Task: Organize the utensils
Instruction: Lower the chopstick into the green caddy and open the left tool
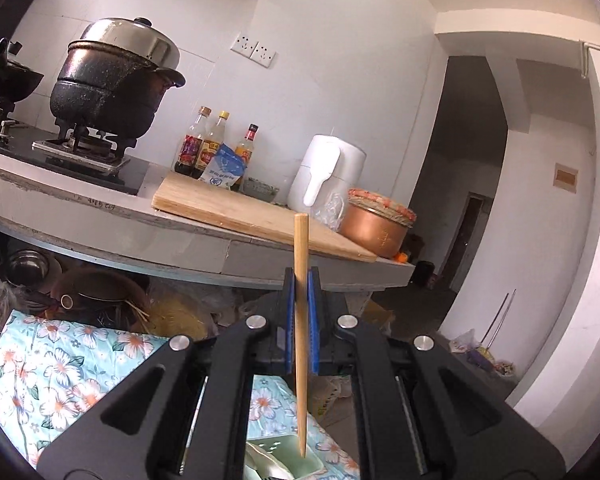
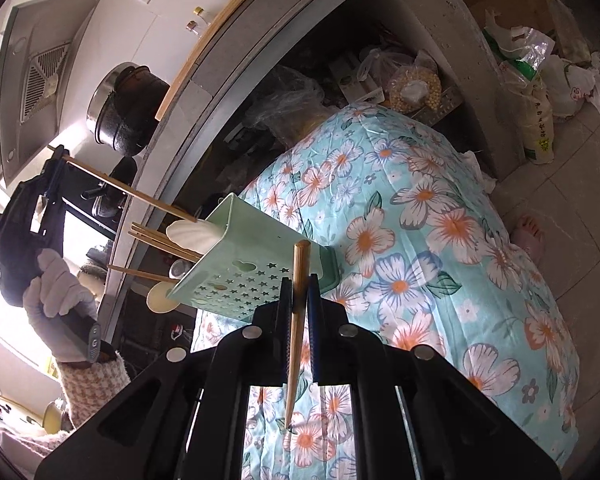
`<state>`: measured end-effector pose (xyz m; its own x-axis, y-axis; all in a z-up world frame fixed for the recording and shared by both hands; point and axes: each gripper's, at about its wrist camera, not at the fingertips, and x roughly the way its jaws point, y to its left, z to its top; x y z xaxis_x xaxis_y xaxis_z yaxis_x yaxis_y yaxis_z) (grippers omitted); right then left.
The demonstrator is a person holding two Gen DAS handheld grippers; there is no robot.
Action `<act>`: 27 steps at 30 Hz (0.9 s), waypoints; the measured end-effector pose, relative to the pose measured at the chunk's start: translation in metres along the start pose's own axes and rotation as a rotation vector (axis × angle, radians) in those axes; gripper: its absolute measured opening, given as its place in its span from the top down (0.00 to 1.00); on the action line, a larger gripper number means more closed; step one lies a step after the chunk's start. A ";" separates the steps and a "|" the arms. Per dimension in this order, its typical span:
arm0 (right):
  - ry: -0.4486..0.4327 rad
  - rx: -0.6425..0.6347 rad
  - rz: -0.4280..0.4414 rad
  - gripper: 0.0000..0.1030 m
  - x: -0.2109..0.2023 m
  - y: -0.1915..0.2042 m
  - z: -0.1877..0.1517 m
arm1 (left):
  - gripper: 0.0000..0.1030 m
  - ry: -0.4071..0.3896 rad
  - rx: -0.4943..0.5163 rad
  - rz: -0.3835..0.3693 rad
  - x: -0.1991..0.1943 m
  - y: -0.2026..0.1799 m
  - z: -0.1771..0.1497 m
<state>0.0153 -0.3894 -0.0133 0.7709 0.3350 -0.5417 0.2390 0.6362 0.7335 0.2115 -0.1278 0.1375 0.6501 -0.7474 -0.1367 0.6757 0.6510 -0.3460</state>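
My left gripper (image 1: 301, 280) is shut on a wooden chopstick (image 1: 300, 340) that stands upright, its thin tip hanging over the green utensil holder (image 1: 288, 460) at the bottom edge. In the right wrist view a gloved hand (image 2: 56, 284) holds that left gripper (image 2: 58, 154), and its chopstick (image 2: 128, 190) reaches to the mouth of the holder (image 2: 240, 264). The star-perforated holder stands on the floral cloth and contains several chopsticks (image 2: 160, 242) and white spoons (image 2: 192, 234). My right gripper (image 2: 299, 284) is shut on another chopstick (image 2: 298, 320), just in front of the holder.
The floral cloth (image 2: 420, 240) covers a low surface beside a grey counter (image 1: 140, 216). On the counter are a black pot (image 1: 112, 84) on the stove, sauce bottles (image 1: 204, 144), a cutting board (image 1: 240, 208), a white kettle (image 1: 328, 172) and a copper bowl (image 1: 376, 228). Bags (image 2: 536, 92) lie on the floor.
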 end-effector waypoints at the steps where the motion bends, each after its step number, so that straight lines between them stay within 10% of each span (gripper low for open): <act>1: 0.000 -0.002 0.000 0.92 0.001 0.000 0.000 | 0.95 0.011 0.004 0.015 0.006 0.002 -0.008; 10: -0.043 -0.070 -0.005 0.93 -0.013 0.019 0.010 | 0.90 0.080 -0.002 0.033 0.019 0.018 -0.041; 17: -0.130 -0.205 0.005 0.93 -0.046 0.063 0.032 | 0.50 0.048 0.031 0.059 -0.009 0.017 -0.040; 27: -0.328 -0.446 0.021 0.93 -0.103 0.148 0.089 | 0.25 0.103 0.076 0.033 -0.073 0.021 -0.059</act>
<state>0.0242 -0.3914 0.1874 0.9334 0.1618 -0.3202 0.0033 0.8886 0.4588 0.1583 -0.0674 0.0854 0.6360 -0.7324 -0.2432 0.6811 0.6809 -0.2691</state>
